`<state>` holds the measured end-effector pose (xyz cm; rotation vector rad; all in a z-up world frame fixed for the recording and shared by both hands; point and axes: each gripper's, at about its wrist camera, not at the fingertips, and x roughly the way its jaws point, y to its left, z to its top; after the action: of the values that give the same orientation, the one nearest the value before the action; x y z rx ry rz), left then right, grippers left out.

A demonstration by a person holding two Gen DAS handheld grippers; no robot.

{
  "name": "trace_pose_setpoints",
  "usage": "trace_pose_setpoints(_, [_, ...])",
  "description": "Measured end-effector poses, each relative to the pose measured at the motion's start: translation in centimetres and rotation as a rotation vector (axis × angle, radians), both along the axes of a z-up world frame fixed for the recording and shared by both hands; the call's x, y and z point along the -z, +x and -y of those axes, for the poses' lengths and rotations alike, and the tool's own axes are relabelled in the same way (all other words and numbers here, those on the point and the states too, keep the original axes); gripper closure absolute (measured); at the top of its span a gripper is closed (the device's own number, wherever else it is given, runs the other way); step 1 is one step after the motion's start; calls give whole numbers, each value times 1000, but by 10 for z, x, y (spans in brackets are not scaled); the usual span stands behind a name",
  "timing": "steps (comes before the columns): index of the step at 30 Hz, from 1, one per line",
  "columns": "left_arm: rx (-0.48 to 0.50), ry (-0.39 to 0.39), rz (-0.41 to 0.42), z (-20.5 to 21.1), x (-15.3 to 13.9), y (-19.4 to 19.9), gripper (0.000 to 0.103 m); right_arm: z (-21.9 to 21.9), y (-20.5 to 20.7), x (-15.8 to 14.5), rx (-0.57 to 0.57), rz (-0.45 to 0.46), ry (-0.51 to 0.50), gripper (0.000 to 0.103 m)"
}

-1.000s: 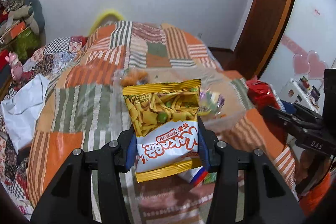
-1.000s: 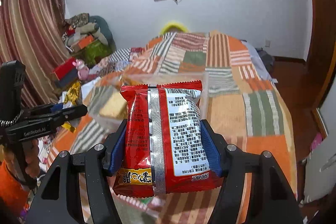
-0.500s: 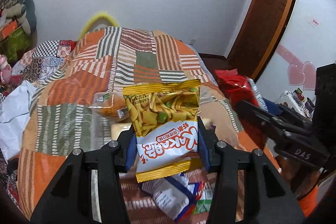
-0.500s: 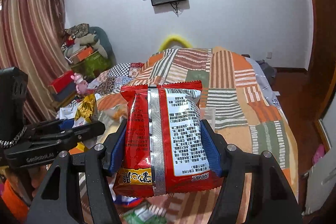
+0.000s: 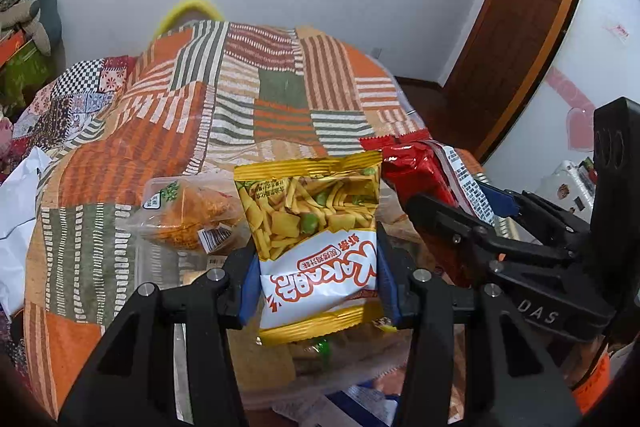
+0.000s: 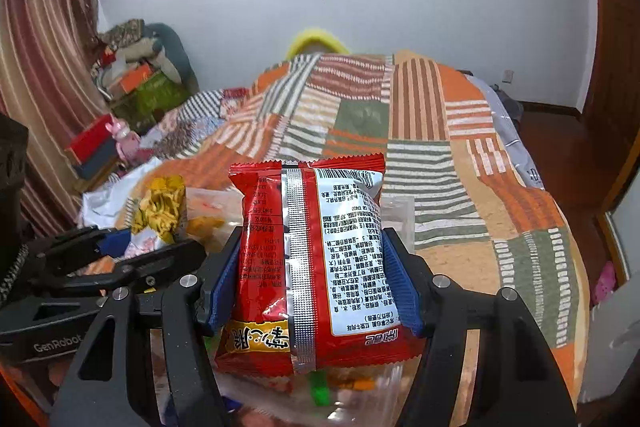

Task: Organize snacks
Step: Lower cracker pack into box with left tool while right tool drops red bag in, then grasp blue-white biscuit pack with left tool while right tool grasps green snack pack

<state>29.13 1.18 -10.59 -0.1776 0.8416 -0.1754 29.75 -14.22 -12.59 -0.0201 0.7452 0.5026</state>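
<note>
Left gripper clamped across yellow-and-white crinkly foil chip packet; right gripper clamped across red foil snack packet. Both held above clear plastic bin. Likely light, puffy, slippery, crushable; mid-body side grip suits.

"DAS" is showing on the right gripper body; "GenRobot" is showing on the left gripper body.

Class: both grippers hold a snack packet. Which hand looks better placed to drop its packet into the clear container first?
Probably left. The left gripper holds the yellow packet directly above the clear container; the right gripper's red packet sits nearer its edge.
</note>
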Motion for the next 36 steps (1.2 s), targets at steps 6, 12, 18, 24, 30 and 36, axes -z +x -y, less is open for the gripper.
trace_pose_setpoints(6, [-29, -23, -60, -9, 14, 14, 53, -3, 5, 9, -5, -24, -44, 40])
trace_pose_setpoints(12, [-41, -30, -58, -16, 10, 4, 50, 0, -5, -1, -13, -11, -52, 35])
trace_pose_setpoints(18, [-33, -1, -18, -16, -7, -27, 43, 10, -29, -13, -27, 31, -60, 32])
trace_pose_setpoints(24, [-26, 18, -17, -8, -12, -63, 35, 26, -60, -15, -41, 42, -62, 30])
trace_pose_setpoints(30, [-21, 15, -59, 6, 2, -83, 32, 37, -87, -4, -48, 30, -82, 28])
trace_pose_setpoints(36, [-34, 32, -110, 22, 28, -90, 32, 44, -103, 15, -56, -34, -66, 27])
